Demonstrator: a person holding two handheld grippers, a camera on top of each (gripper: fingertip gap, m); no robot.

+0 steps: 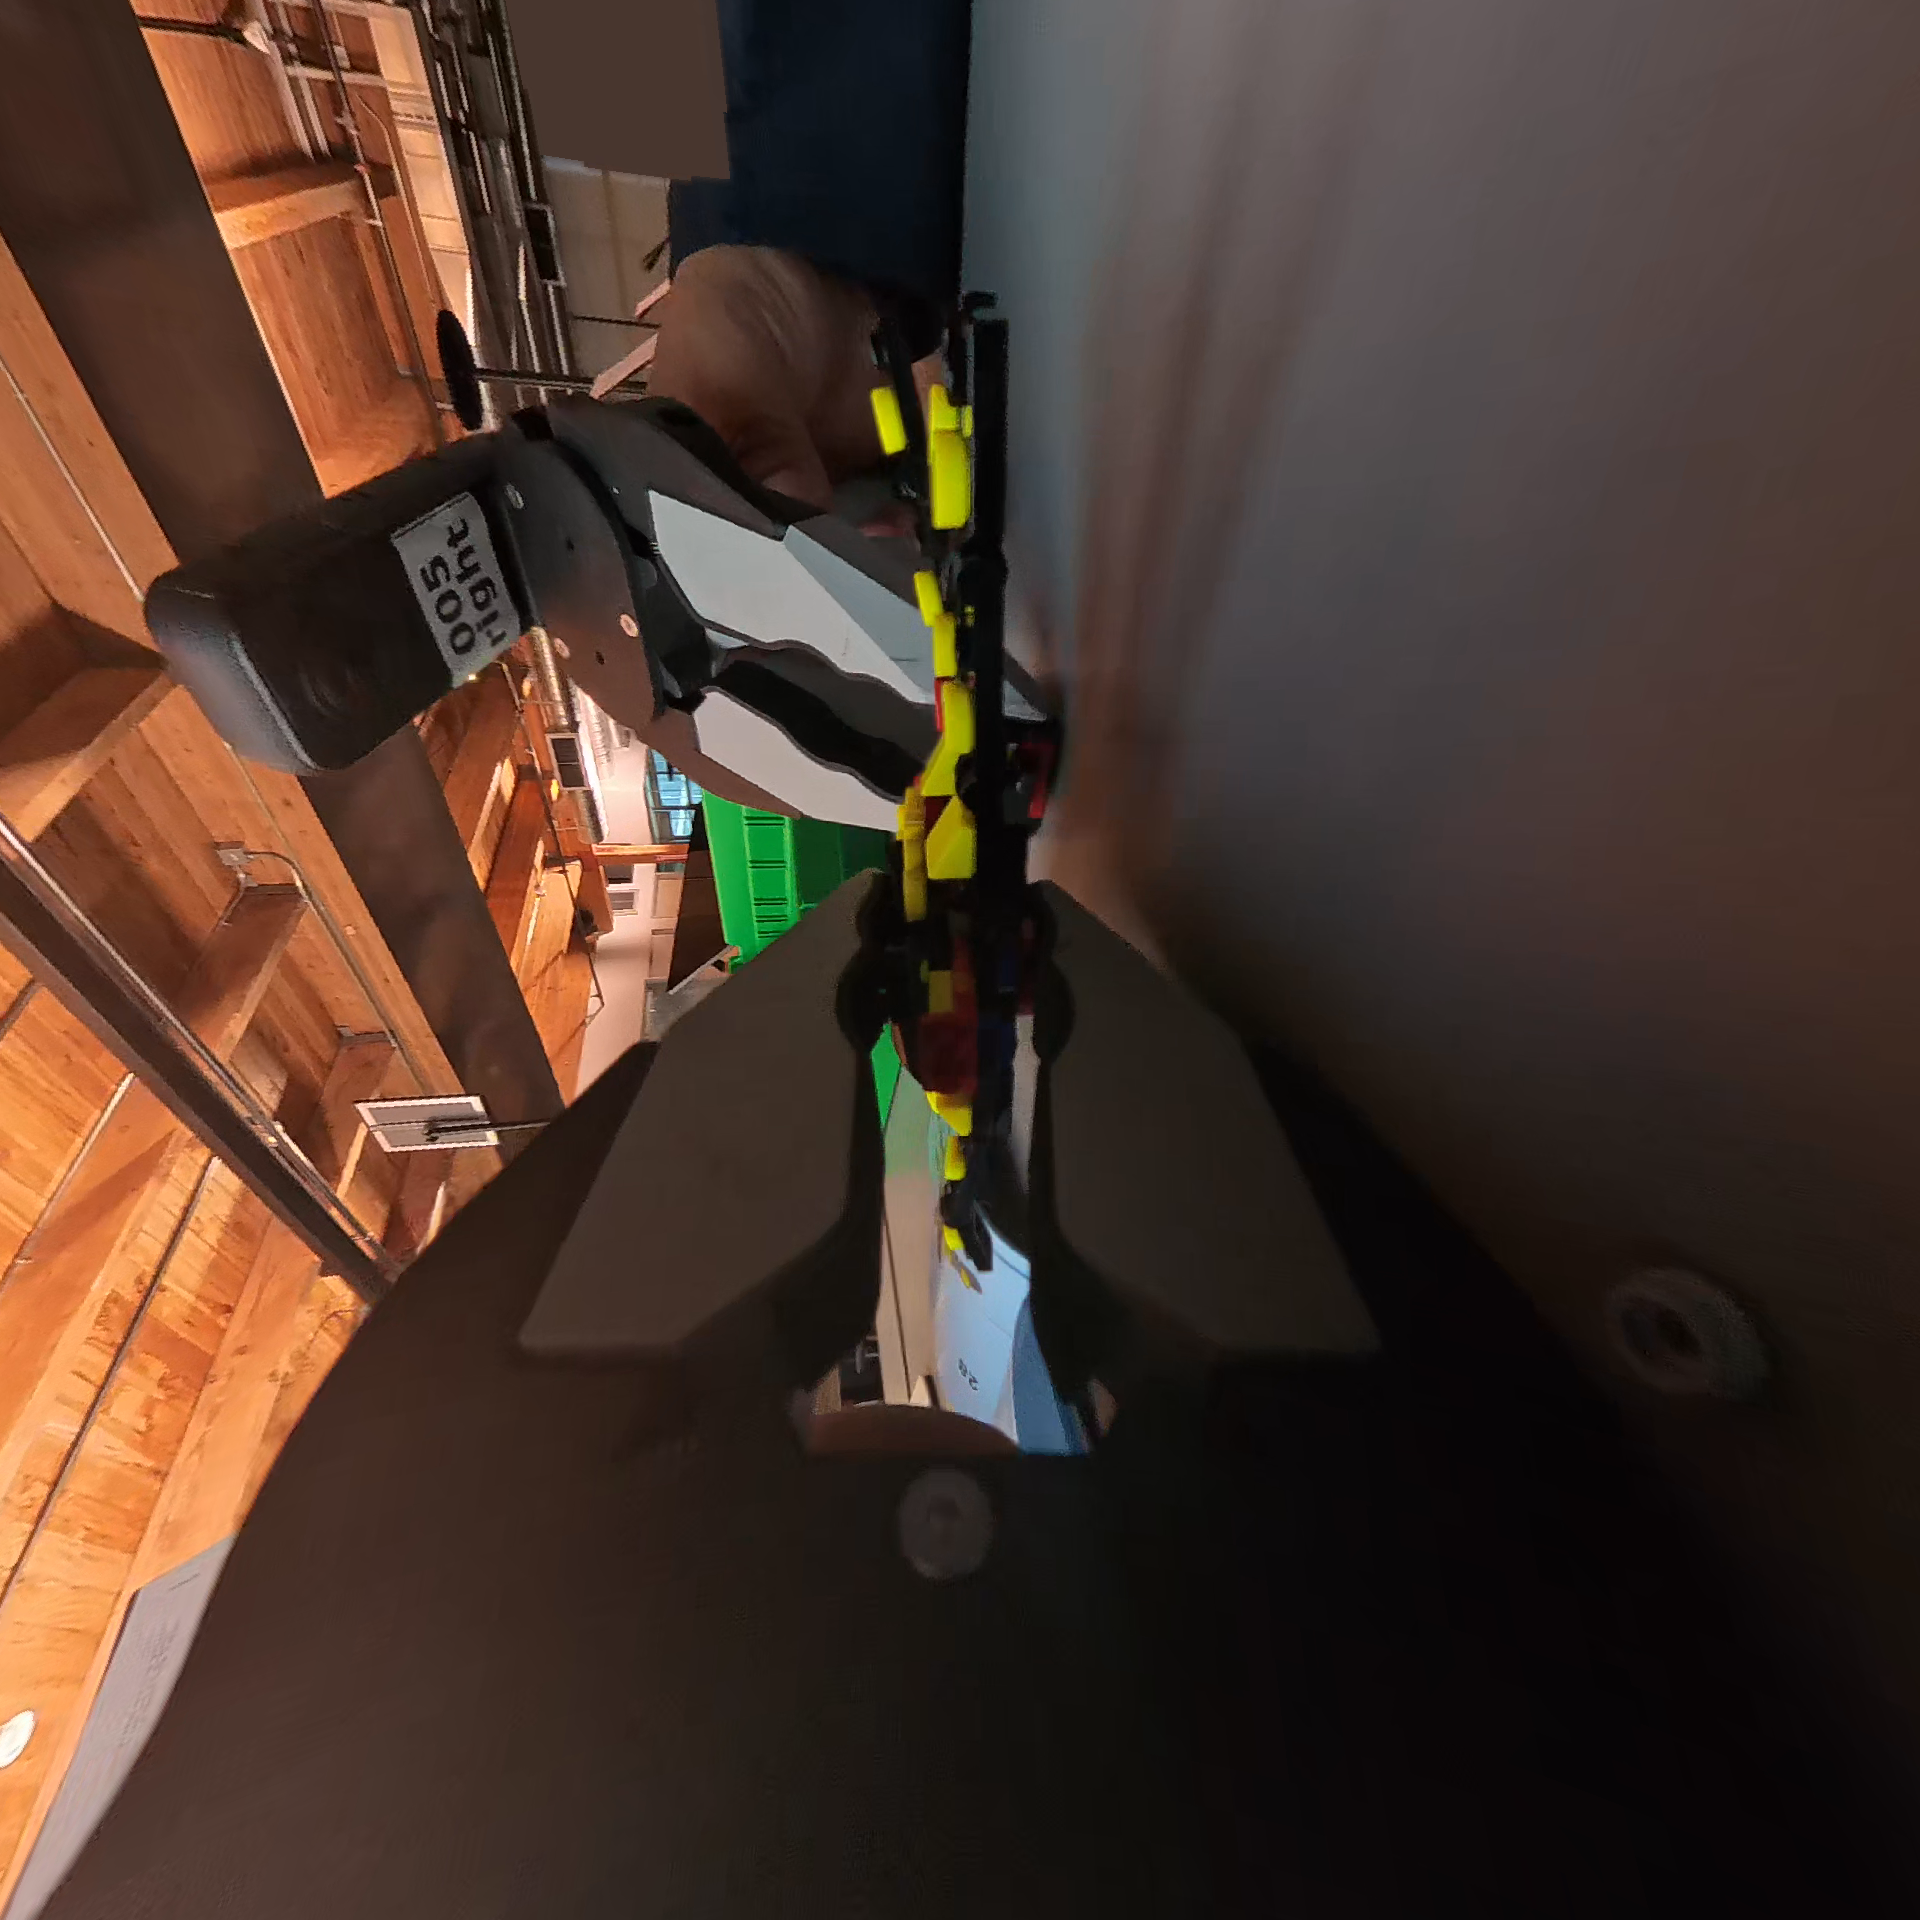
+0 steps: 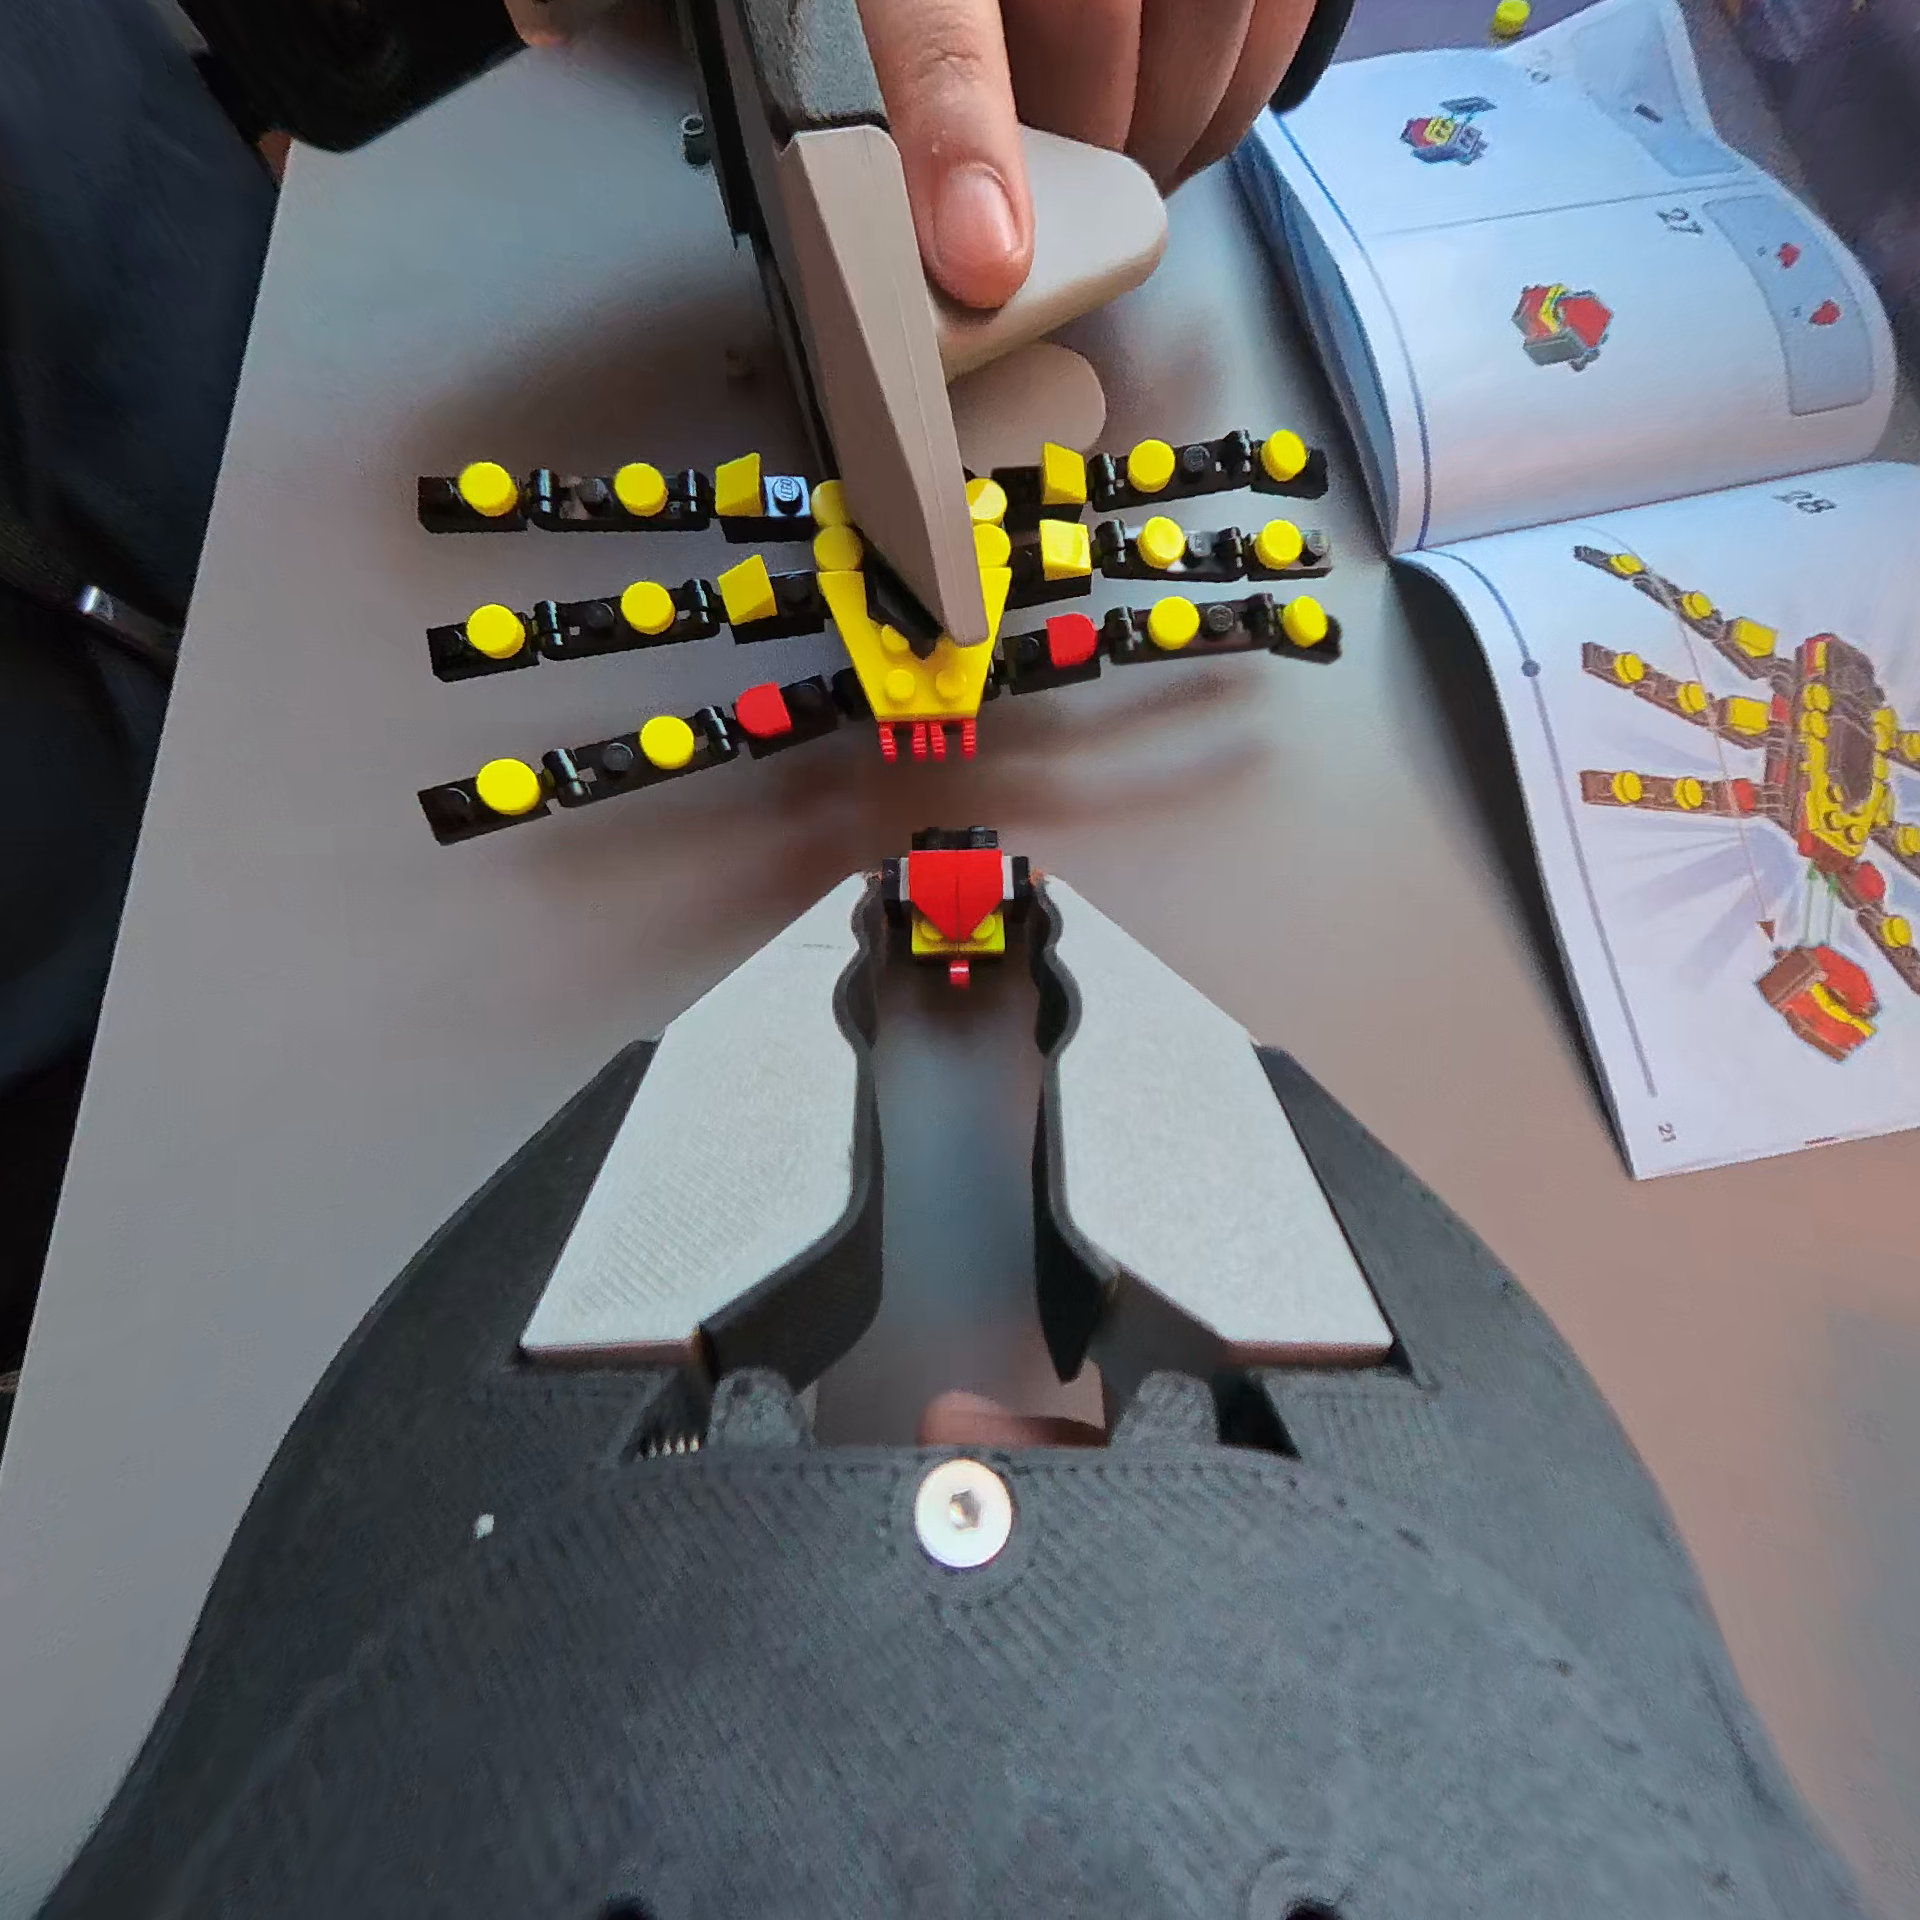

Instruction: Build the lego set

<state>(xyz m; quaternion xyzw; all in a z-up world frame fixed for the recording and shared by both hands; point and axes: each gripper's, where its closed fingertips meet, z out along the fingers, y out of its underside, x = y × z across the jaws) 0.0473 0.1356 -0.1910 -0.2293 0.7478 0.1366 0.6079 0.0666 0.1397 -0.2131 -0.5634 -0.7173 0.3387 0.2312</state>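
Observation:
A black spider model (image 2: 914, 665) with a yellow body and several legs with yellow and red studs is held just above the grey table (image 2: 312, 987). My left gripper (image 2: 935, 592) comes in from the top and is shut on the spider's body. In the left wrist view, the left gripper (image 1: 956, 935) clamps the model (image 1: 951, 748) edge-on. My right gripper (image 2: 956, 920) is shut on a small red, yellow and black sub-assembly (image 2: 956, 883), a short gap in front of the body's red-toothed tip. The right gripper (image 1: 977, 727) also shows in the left wrist view.
An open instruction booklet (image 2: 1610, 623) lies on the table to the right. A person's hand (image 2: 966, 156) holds the left gripper. A loose yellow piece (image 2: 1509, 16) sits at the far right. A green crate (image 1: 748, 862) stands beyond the table.

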